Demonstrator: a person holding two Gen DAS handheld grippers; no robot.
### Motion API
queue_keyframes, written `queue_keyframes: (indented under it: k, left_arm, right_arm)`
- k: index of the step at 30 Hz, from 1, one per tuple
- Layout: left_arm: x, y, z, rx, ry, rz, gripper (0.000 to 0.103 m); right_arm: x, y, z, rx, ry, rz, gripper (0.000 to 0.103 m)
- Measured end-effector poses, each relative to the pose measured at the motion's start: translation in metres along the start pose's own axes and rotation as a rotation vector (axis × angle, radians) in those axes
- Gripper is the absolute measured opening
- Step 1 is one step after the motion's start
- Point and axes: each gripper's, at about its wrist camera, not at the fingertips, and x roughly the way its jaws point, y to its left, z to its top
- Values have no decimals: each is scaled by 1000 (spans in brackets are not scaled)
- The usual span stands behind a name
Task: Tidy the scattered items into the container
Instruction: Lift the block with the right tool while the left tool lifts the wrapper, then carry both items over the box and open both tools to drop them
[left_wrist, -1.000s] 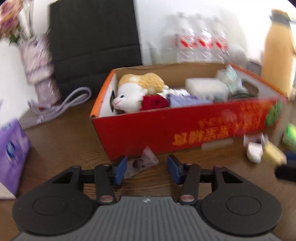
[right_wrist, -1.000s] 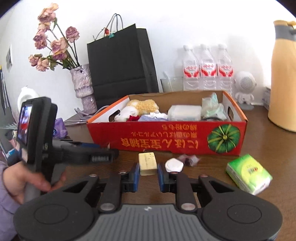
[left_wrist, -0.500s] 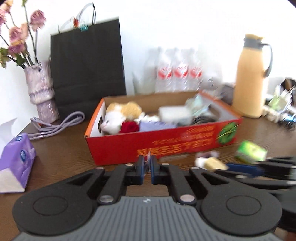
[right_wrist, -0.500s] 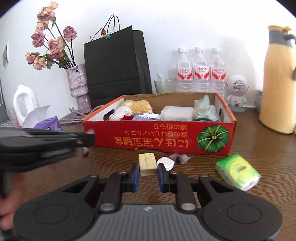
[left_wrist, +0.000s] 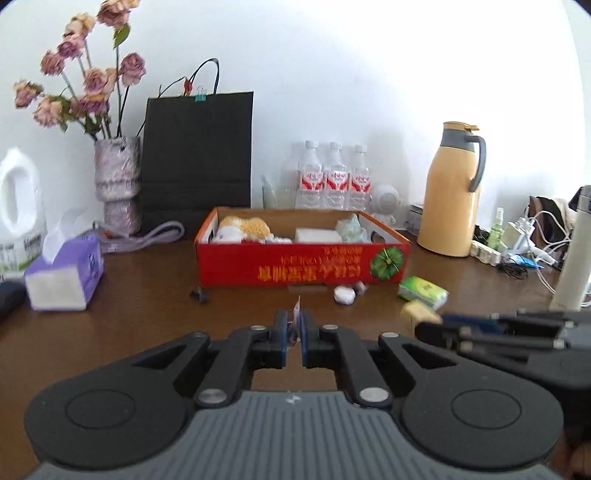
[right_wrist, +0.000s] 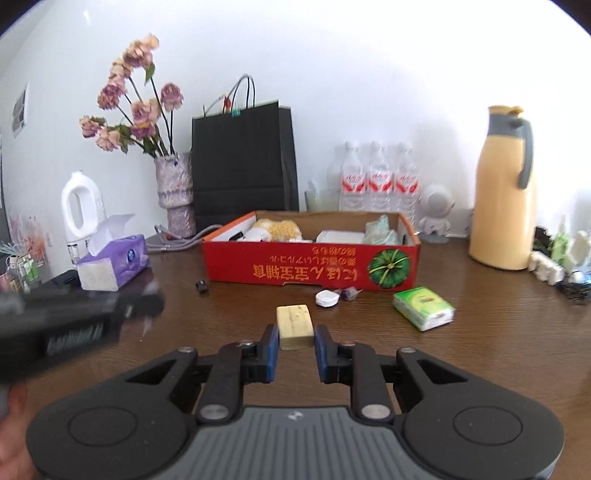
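The red cardboard box (left_wrist: 303, 267) (right_wrist: 314, 269) stands mid-table and holds a plush toy, a white box and other items. My left gripper (left_wrist: 292, 325) is shut on a small clear wrapped snack (left_wrist: 296, 308), held back from the box. My right gripper (right_wrist: 294, 341) is shut on a yellow sponge block (right_wrist: 294, 325), also seen in the left wrist view (left_wrist: 419, 313). A white round case (right_wrist: 326, 298), a small wrapped snack (right_wrist: 349, 293), a green tissue pack (right_wrist: 423, 308) and a small black piece (right_wrist: 201, 286) lie in front of the box.
A purple tissue box (right_wrist: 112, 264), a white jug (right_wrist: 79, 206), a flower vase (right_wrist: 175, 195) and a black bag (right_wrist: 243, 162) stand at the left and back. Water bottles (right_wrist: 376, 181), a yellow thermos (right_wrist: 506, 192) and cables (left_wrist: 528, 240) are at the right.
My left gripper closed on the wrapped snack by the box and pulled back with it. My right gripper, still holding the sponge, also drew back and rose.
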Motion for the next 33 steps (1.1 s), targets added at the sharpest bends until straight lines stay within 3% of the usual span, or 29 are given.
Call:
queue_keyframes:
  k: [11,17,23,29,33]
  left_arm:
    - [-86,10,-23,-37,-155,63,8]
    - [-87,7,-16,-40,-218,59,8]
    - [-40,12,19,-34,-260,48,8]
    - [55,18,100,18,-339,29,8]
    - [119,38,154,-45,-287,-16,8]
  right_arm:
    - [-81,15,-24,58,-148,-56,20]
    - [-88,16,-23,45,-173,-75,20]
    - [-49,-2,11,63,-182,-64,20]
    - [35,-35,91,109,-249,-43,20]
    - [88,-55,144,101,-296,-75,20]
